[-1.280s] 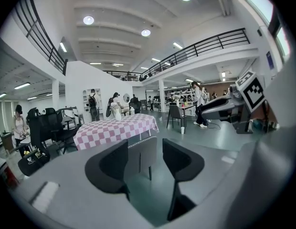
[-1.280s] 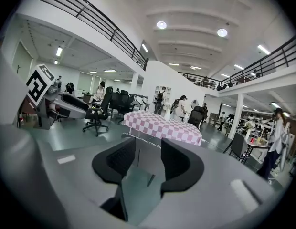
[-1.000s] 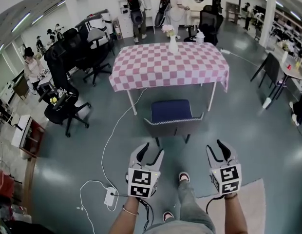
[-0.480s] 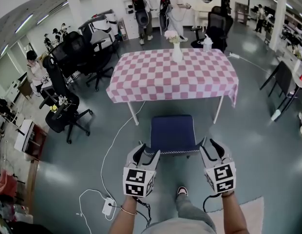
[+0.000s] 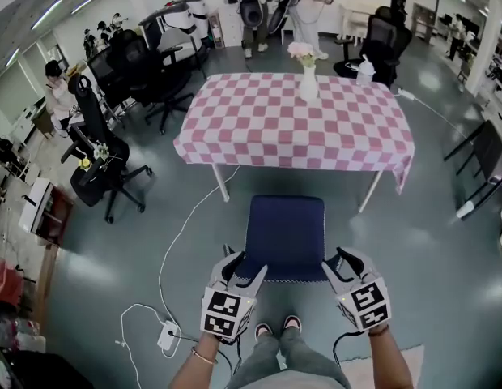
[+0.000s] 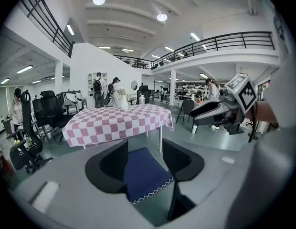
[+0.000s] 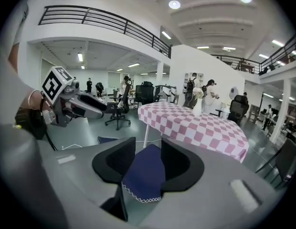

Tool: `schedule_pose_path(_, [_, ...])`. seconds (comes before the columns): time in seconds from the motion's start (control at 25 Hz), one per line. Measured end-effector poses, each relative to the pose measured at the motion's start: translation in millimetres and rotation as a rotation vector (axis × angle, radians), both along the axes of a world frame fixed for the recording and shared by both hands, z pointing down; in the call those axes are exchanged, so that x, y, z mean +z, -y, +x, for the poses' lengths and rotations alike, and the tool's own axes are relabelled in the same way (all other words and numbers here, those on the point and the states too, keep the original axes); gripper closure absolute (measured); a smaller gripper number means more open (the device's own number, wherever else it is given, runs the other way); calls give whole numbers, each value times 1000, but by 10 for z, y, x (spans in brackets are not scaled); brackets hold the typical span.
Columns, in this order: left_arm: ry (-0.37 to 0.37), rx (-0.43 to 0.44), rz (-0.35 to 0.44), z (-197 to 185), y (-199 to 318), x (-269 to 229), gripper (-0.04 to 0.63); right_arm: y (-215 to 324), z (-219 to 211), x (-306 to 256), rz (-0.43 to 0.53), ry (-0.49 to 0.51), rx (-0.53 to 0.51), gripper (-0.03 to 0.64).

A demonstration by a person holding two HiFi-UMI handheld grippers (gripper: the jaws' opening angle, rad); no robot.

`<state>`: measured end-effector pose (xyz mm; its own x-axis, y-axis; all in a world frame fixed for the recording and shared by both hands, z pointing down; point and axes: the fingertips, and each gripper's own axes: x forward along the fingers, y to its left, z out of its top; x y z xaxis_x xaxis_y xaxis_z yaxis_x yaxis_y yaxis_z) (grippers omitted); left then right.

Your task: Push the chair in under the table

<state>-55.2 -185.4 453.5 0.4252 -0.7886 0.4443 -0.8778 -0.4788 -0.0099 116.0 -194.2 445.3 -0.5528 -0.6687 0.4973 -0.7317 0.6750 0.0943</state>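
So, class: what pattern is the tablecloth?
Pink-and-white checks; the tablecloth shows best in the head view.

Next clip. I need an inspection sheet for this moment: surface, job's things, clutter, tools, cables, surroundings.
Surface: grey floor, glossy.
Job's things: chair with a blue seat stands in front of the table, not yet under it.
Clutter: vase with flowers and a pale container on the checked cloth.
Tools: left tool and right tool at the chair's back corners, jaws apart; contact unclear.
Cables: white cable runs across the floor to a power strip.
Surroundings: office chairs at left; people at left and beyond the table.
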Motion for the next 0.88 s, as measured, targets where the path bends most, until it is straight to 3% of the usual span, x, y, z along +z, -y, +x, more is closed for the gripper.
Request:
schedule_pose_path(0.16, [13,45,-36,-81,64,188,365,-10,-229,221,-105,61,-64,463])
schedule_pose_path(0.24, [25,104,-68,-48,37,277,361,-69,-311,352,-151,46,-101,463])
schedule_pose_path(0.6, [208,413,-178,113,-196,875,346,-369,-491,927,-250,-188,-360,463])
schedule_pose_path(0.88, [361,592,-212,202,-296,1232,350,-438,-394,1289,-286,-404,-446,465])
